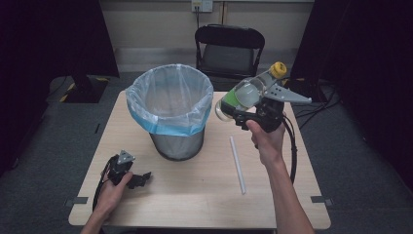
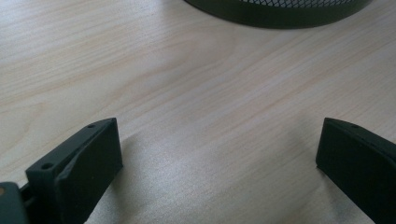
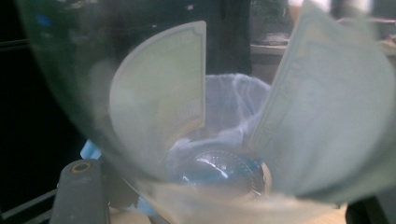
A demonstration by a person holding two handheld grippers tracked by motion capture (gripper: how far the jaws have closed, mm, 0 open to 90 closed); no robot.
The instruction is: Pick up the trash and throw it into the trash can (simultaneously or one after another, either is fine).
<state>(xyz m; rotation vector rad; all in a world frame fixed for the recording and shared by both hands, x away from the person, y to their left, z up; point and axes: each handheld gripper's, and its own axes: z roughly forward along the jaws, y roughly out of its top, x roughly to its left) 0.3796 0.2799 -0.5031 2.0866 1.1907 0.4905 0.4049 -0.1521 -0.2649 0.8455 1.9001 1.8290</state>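
My right gripper (image 1: 246,109) is raised above the table's right side, shut on a clear plastic bottle (image 1: 243,93) with a green label and a yellow cap (image 1: 278,69). The bottle lies tilted, its base toward the bin. In the right gripper view the bottle (image 3: 205,112) sits right up against the lens, and the bin's liner shows through it. A black mesh waste bin (image 1: 176,144) with a blue-white liner (image 1: 170,97) stands at the table's middle back. My left gripper (image 1: 141,179) rests on the table at the front left, open with nothing between its jaws.
A white straw-like stick (image 1: 237,165) lies on the wooden table (image 1: 195,195) right of the bin. A black folding chair (image 1: 229,48) stands behind the table. The bin's base (image 2: 275,11) shows at the top of the left gripper view.
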